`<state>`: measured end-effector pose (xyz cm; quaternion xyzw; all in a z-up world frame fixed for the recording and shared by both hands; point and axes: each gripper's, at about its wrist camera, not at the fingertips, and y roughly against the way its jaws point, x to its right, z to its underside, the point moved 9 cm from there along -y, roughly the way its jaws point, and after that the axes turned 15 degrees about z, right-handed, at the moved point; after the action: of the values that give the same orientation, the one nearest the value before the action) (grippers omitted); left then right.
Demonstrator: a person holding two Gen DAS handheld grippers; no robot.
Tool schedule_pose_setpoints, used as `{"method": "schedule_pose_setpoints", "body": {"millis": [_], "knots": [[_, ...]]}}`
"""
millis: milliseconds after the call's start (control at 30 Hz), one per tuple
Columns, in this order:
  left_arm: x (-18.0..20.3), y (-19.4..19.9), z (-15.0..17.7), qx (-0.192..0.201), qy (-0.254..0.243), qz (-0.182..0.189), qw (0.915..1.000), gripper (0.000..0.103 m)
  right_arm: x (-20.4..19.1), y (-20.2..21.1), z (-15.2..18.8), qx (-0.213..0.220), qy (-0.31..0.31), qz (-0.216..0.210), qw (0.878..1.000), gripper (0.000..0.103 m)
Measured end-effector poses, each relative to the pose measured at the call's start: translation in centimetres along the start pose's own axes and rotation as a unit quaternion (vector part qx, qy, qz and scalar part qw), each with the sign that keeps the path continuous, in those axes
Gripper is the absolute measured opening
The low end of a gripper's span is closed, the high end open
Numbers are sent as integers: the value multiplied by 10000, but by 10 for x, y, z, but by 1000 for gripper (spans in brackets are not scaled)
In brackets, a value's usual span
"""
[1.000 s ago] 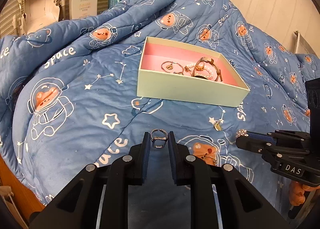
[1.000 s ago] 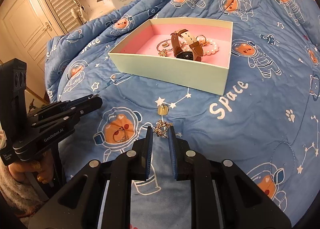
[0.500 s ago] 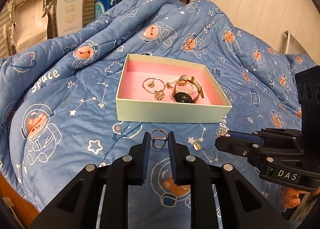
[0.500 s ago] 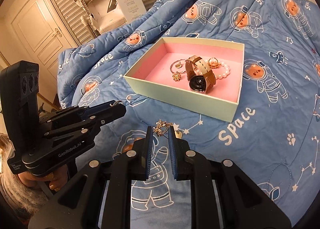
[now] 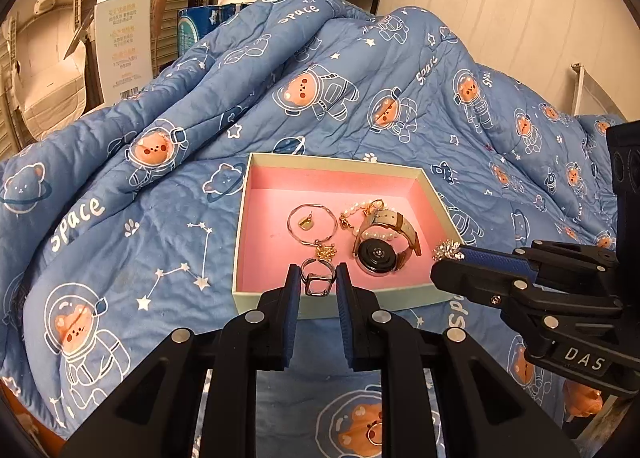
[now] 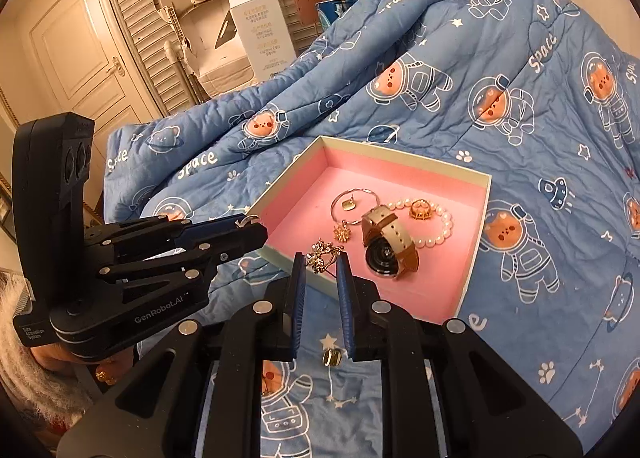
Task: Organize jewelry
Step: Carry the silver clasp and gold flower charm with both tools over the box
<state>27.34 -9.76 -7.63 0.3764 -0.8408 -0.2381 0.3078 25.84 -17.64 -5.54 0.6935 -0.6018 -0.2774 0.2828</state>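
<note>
A blue quilted bedspread printed with astronaut bears, stars and the word "space" (image 5: 168, 225) covered the whole surface, bunched into folds at the back. On it sat a shallow rectangular pale-green cardboard box with a pink lining (image 5: 276, 310), open at the top. Behind the bedspread stood a tall white carton with printed text (image 5: 124, 41).

The left gripper (image 5: 318, 284), black with blue pads, was clamped on a silver ring with a squared setting (image 5: 317, 282), holding it at the box's near wall. The right gripper (image 6: 321, 264) was pinched together on a tangled gold chain (image 6: 322, 252), held above the box's near corner. A person's hand with gold rings (image 6: 106, 374) showed under the left gripper's body in the right wrist view.

Inside the box lay a round-faced wristwatch with a cream and brown leather strap (image 5: 378, 252), a white pearl bracelet (image 6: 438, 223) curving around it, and a thin wire hoop with a small gold tag (image 5: 312, 223) just beside the watch. A small gold crown-shaped ring (image 6: 420, 209) rested against the pearls, and a little gold starburst charm (image 6: 342, 234) hung off the hoop.

On the bedspread, outside the box, a small gold earring (image 6: 332, 357) lay between the right gripper's fingers in its own view, and a gold ring (image 5: 374, 434) lay on a printed bear near the bottom edge.
</note>
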Motion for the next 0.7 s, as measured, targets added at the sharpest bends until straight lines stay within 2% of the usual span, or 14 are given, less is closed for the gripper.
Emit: {"method": "schedule_pose_setpoints", "body": {"millis": [333, 700], "knots": [[-12, -32, -10, -465, -80, -95, 9988, 18, 5, -35, -37, -92, 123, 186, 9997, 16], [-24, -68, -10, -1120, -63, -165, 9935, 18, 9, -91, -55, -779, -42, 175, 9968, 16]]}}
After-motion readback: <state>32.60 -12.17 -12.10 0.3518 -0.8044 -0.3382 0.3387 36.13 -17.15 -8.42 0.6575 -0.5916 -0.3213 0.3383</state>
